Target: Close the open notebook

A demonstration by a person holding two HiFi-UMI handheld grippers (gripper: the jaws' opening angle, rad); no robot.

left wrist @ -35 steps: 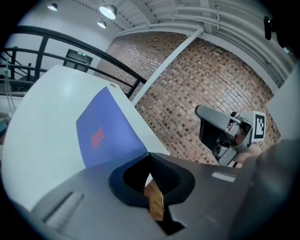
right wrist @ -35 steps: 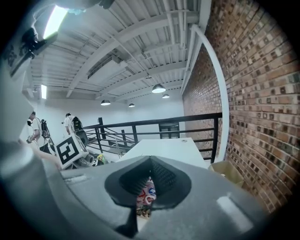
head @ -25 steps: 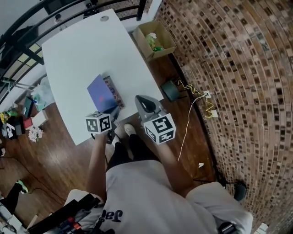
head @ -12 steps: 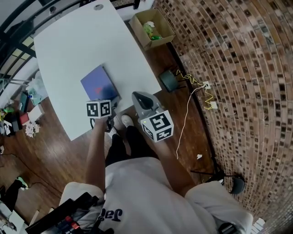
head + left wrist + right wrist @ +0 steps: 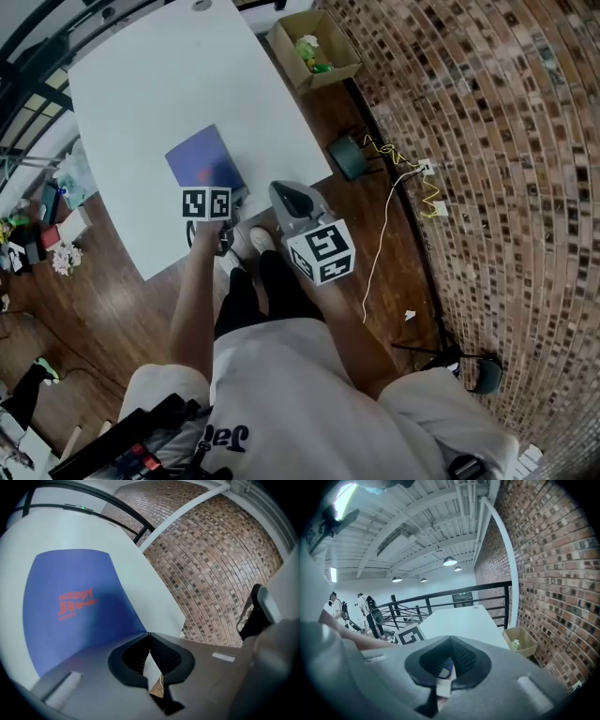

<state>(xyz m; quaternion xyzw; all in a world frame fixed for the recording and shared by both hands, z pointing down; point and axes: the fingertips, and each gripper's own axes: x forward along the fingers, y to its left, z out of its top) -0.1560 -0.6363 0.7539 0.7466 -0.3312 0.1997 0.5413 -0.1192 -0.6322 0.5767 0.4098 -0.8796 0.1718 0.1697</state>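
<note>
White table (image 5: 141, 84) | notebook (image 5: 203, 159) flat, cover up, long axis away from left claw (image 5: 149, 635), clenched | right claw (image 5: 450, 641) clenched

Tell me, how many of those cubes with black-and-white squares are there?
2. One marker cube sits on the left gripper, beside the blue notebook; the other cube sits on the right gripper, nearer the person. None seem hidden.

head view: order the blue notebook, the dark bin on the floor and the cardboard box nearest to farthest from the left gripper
1. blue notebook, on the table just ahead of the left gripper.
2. dark bin, off the table's right edge.
3. cardboard box, beside the table's far right corner.
</note>
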